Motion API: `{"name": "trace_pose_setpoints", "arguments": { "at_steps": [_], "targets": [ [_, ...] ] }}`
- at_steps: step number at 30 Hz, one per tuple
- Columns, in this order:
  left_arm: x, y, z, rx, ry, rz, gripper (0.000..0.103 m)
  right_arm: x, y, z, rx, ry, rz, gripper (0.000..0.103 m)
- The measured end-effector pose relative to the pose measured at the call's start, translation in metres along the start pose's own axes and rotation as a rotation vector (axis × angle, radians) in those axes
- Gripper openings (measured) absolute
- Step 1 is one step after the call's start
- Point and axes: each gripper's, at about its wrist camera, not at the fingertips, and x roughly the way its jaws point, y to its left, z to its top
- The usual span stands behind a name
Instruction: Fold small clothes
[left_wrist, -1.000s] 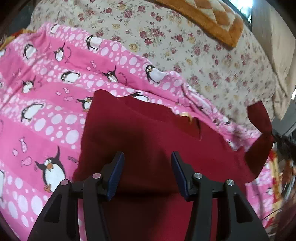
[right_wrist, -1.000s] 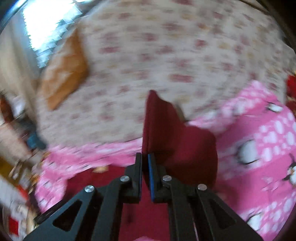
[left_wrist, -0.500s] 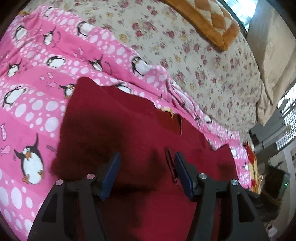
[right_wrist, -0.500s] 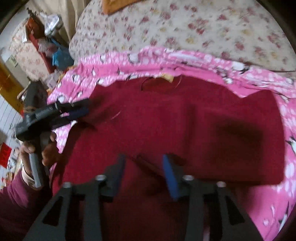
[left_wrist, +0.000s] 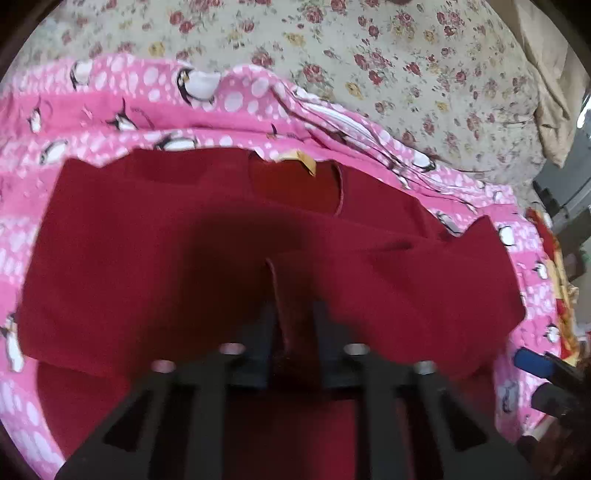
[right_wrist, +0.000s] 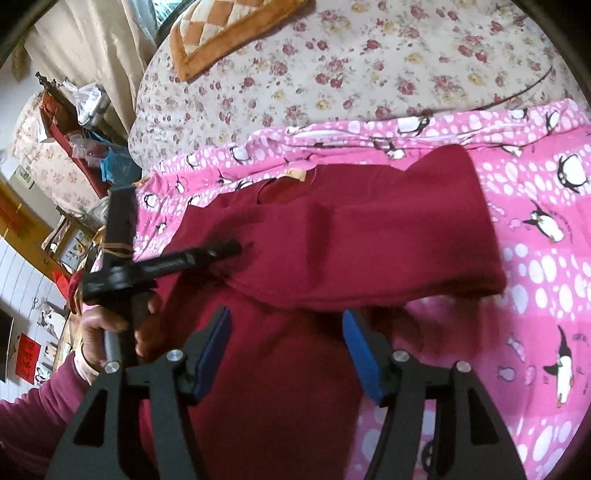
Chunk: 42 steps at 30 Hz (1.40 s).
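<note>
A dark red shirt (left_wrist: 155, 236) lies on the pink penguin blanket (left_wrist: 229, 107), collar and yellow tag (left_wrist: 304, 162) at the far side, both sleeves folded across the chest. My left gripper (left_wrist: 293, 325) is closed on a fold of the red shirt near the middle. In the right wrist view the shirt (right_wrist: 369, 236) shows its right sleeve folded over, and the left gripper (right_wrist: 225, 251) reaches onto it from the left. My right gripper (right_wrist: 286, 332) is open and empty, hovering above the shirt's lower body.
A floral bedspread (right_wrist: 369, 55) covers the bed beyond the blanket, with an orange checked cushion (right_wrist: 221, 26) at the far edge. Cluttered shelves and boxes (right_wrist: 74, 122) stand left of the bed. The bed's edge and other items (left_wrist: 554, 258) are at the right.
The right gripper let go of the sleeve, now lying folded across the chest, then opened and drew back. The left gripper closed on a fold of the shirt.
</note>
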Motion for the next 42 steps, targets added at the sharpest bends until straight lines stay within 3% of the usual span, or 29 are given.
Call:
{"name": "trace_pose_setpoints", "arguments": {
  "at_steps": [2, 6, 10, 14, 17, 20, 23, 25, 26, 27, 31, 33, 35, 39, 42],
  "targets": [
    [-0.014, 0.005, 0.005, -0.035, -0.041, -0.043, 0.0, -0.006, -0.004, -0.001, 0.007, -0.009, -0.012, 0.066],
    [-0.056, 0.025, 0.015, -0.082, -0.146, -0.042, 0.0, -0.014, -0.013, 0.002, 0.025, -0.023, -0.037, 0.067],
    [-0.089, 0.064, 0.019, -0.122, -0.239, 0.061, 0.0, -0.022, -0.023, 0.004, 0.047, -0.056, -0.073, 0.072],
    [-0.073, 0.109, 0.012, -0.225, -0.186, 0.078, 0.0, -0.013, -0.037, 0.009, 0.105, -0.056, -0.129, 0.076],
    [-0.054, 0.119, 0.004, -0.244, -0.128, 0.093, 0.0, 0.001, -0.045, 0.021, 0.157, -0.043, -0.162, 0.076],
    [-0.058, 0.114, 0.005, -0.217, -0.147, 0.103, 0.0, 0.016, -0.05, 0.038, 0.174, -0.063, -0.201, 0.076],
    [-0.062, 0.117, 0.007, -0.232, -0.161, 0.085, 0.0, 0.039, -0.068, 0.053, 0.274, -0.049, -0.2, 0.075],
    [-0.057, 0.12, 0.005, -0.242, -0.142, 0.085, 0.0, 0.057, -0.08, 0.059, 0.323, 0.002, -0.161, 0.054],
    [-0.054, 0.12, 0.005, -0.243, -0.133, 0.086, 0.0, 0.063, -0.081, 0.061, 0.312, 0.022, -0.167, 0.02],
    [-0.053, 0.119, 0.004, -0.239, -0.128, 0.092, 0.0, 0.064, -0.079, 0.063, 0.287, 0.023, -0.177, 0.016],
    [-0.047, 0.111, 0.005, -0.203, -0.116, 0.121, 0.0, 0.045, -0.053, 0.055, 0.139, -0.049, -0.297, 0.011],
    [-0.04, 0.11, 0.004, -0.194, -0.096, 0.133, 0.0, 0.054, -0.057, 0.05, 0.132, -0.013, -0.34, 0.011],
    [-0.038, 0.109, 0.002, -0.193, -0.094, 0.14, 0.0, 0.058, -0.067, 0.043, 0.152, 0.004, -0.339, 0.011],
    [-0.04, 0.11, 0.001, -0.194, -0.1, 0.139, 0.0, 0.032, -0.07, 0.051, 0.222, -0.086, -0.321, 0.022],
    [-0.04, 0.114, 0.001, -0.22, -0.104, 0.124, 0.0, 0.026, -0.059, 0.061, 0.173, -0.102, -0.349, 0.023]
  ]
}}
